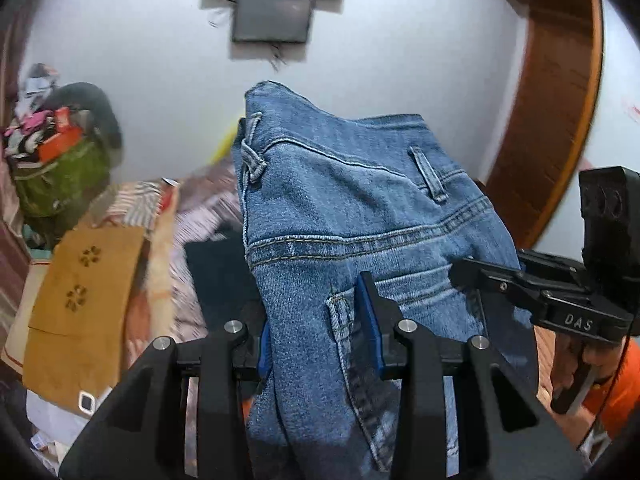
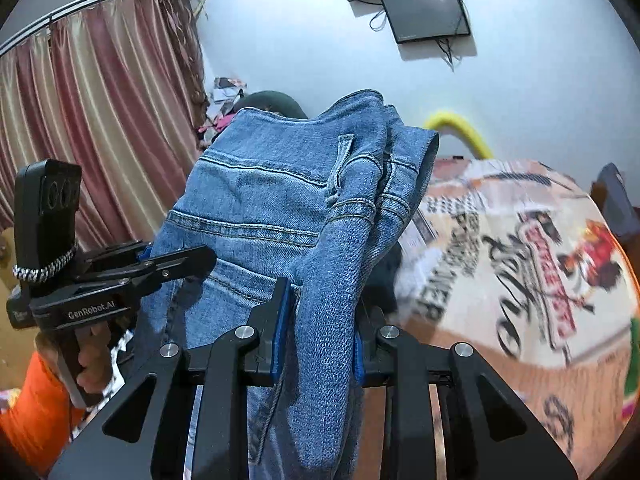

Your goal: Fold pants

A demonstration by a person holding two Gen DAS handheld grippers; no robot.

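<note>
Two tongs are gripping the jeans [image 1: 352, 216], holding them up in front of the wall. In the left wrist view, the left tongs [image 1: 320, 344] are pinching denim beside a back pocket, and the right tongs [image 1: 500, 284] are clamping the jeans' right edge. In the right wrist view, the right tongs [image 2: 320, 340] are squeezing a bunched fold, the jeans [image 2: 280, 208] hanging above the bed [image 2: 520, 240].
</note>
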